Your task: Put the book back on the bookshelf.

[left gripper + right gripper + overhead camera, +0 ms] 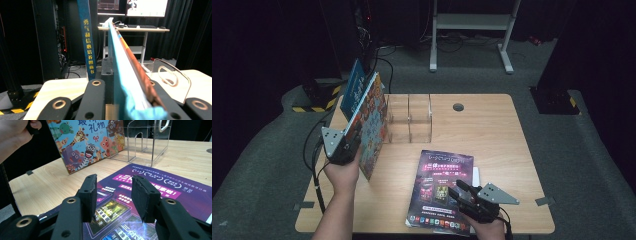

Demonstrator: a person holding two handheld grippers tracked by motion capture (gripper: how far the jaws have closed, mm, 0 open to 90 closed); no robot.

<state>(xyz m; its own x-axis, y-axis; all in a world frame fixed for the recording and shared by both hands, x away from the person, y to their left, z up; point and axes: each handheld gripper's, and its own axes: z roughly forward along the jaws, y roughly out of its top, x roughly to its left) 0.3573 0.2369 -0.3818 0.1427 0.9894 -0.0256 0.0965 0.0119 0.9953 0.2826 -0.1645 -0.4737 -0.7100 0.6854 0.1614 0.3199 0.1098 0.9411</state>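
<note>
My left gripper (348, 146) is shut on the lower edge of a colourful children's picture book (371, 122), which it holds upright and tilted at the table's left side. In the left gripper view the book's edge (125, 57) runs up between the jaws of the left gripper (127, 100). A blue book (353, 87) leans just behind it, its spine (87, 37) bearing yellow characters. A purple magazine (442, 190) lies flat near the front edge. Low over the magazine (155, 187), my right gripper (113, 192) stands open and holds nothing; it also appears in the high view (462, 190).
A clear acrylic rack (409, 117) with upright dividers stands at the back left of the wooden table (492, 130), right of the picture book. A grommet hole (458, 106) lies behind it. White paper (476, 175) pokes out from under the magazine.
</note>
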